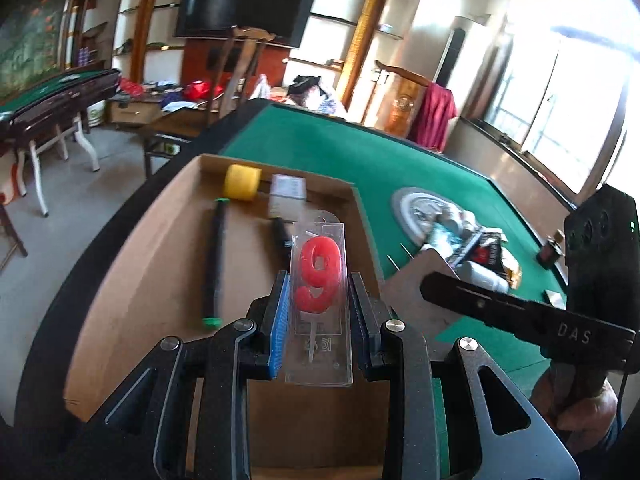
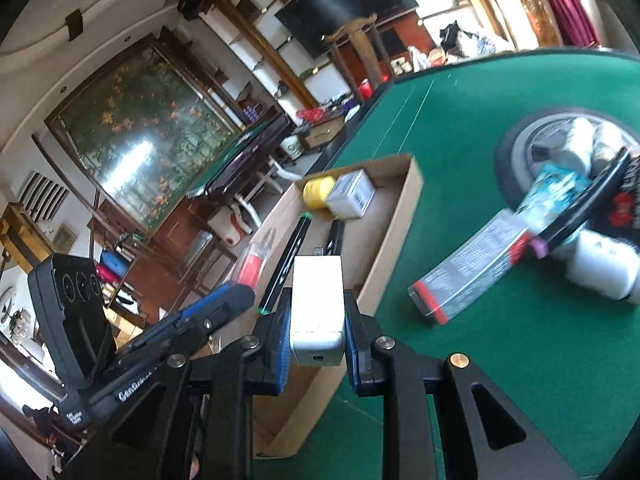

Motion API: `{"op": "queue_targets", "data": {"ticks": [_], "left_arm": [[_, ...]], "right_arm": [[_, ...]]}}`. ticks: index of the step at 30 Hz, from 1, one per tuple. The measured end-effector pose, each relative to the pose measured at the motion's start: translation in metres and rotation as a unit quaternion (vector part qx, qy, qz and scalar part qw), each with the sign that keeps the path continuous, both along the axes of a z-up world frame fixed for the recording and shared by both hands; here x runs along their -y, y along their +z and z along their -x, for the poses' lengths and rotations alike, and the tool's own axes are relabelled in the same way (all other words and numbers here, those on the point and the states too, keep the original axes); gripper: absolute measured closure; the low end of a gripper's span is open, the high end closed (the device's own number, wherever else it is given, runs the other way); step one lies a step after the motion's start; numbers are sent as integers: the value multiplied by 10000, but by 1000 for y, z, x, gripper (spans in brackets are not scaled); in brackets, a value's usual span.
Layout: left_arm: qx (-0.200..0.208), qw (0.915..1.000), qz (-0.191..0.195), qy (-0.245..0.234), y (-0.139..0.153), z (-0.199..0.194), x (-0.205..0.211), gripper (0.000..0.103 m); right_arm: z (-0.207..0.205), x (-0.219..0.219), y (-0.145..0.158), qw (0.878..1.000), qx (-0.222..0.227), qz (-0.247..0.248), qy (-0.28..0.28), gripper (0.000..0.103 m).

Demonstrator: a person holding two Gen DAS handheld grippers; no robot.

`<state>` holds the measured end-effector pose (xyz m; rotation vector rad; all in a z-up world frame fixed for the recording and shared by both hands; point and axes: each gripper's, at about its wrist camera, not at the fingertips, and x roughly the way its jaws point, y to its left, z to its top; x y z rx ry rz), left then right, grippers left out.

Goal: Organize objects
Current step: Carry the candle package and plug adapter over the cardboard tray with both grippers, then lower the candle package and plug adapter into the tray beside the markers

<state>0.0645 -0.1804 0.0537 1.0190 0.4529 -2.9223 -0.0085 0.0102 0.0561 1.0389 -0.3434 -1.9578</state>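
The left gripper squeezes a clear pack with one red "9" candle, held up over the near part of the brown cardboard tray, and the right gripper squeezes one white charger block above the tray's near edge. At the tray's far end lie one yellow roll and one small white box, with two black sticks in the middle. A messy pile sits by the round plate in the middle of the green table.

wall television, wooden chair, flower painting
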Motion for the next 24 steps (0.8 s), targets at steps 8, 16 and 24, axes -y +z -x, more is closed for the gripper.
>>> {"op": "queue_targets", "data": {"ticks": [8,16,24], "left_arm": [[200,9986,-35,495,-15,-11,44,76],[491,9963,109,698,-30,-16,61,76],[796,9943,311,630,-39,-6,56,76]], "right_arm": [[-10,40,-15,9991,253,-106,326,82],[-20,65,-31,9974,417,-278,520,82],[-29,75,-29,9976,229,-368,536,82]]}}
